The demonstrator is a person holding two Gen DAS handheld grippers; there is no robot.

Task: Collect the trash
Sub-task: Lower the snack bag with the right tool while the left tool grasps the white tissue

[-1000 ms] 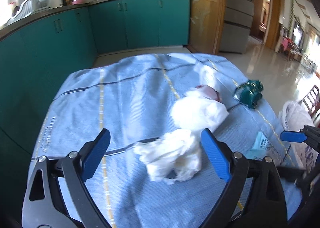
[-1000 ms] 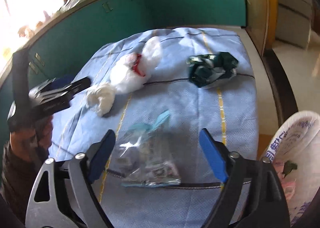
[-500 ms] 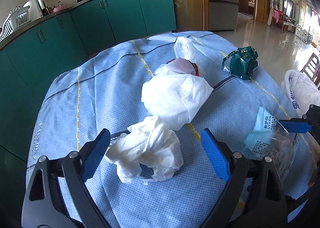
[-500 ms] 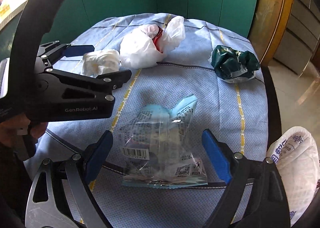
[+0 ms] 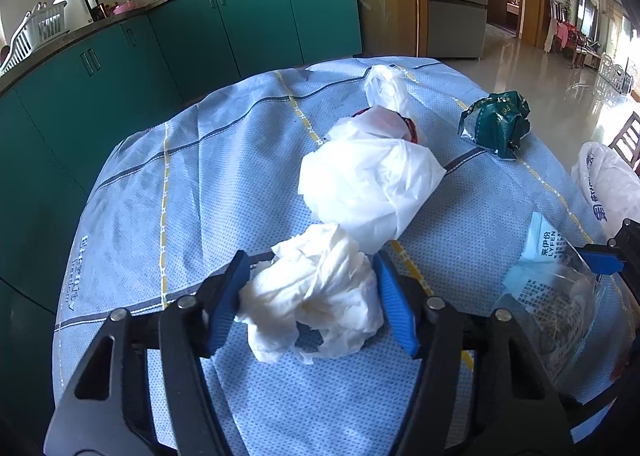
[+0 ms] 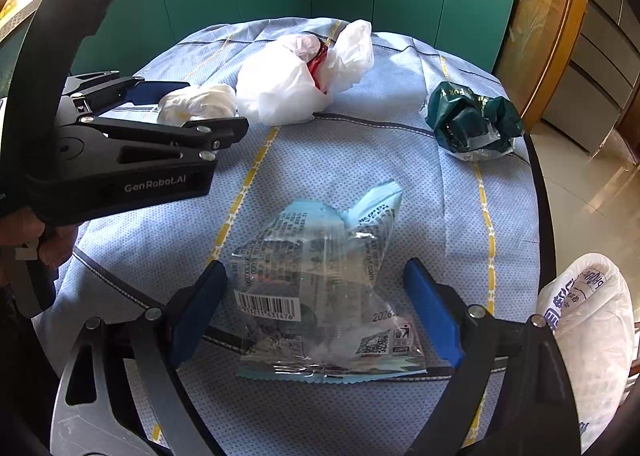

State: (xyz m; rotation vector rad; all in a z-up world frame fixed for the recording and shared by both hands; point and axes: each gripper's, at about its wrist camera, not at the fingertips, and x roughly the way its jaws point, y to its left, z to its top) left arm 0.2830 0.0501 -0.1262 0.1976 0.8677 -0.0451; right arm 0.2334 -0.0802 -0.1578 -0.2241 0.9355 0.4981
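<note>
A crumpled white tissue (image 5: 316,292) lies on the blue tablecloth between the pads of my left gripper (image 5: 314,302), which has closed in on both its sides. It also shows in the right wrist view (image 6: 198,102). A clear and light blue snack wrapper (image 6: 320,288) lies between the open jaws of my right gripper (image 6: 316,314), not gripped. It also shows in the left wrist view (image 5: 552,296). A white plastic bag with something red inside (image 5: 372,180) (image 6: 296,80) and a crumpled dark green wrapper (image 5: 496,124) (image 6: 472,120) lie farther back.
The round table wears a blue cloth with yellow stripes (image 5: 192,192). A white printed bag (image 6: 588,336) hangs open at the table's right edge. Teal kitchen cabinets (image 5: 240,24) stand behind. Tiled floor lies to the right.
My left gripper moved forward over the tissue and its jaws narrowed onto it. My right gripper moved forward so the snack wrapper sits between its open jaws.
</note>
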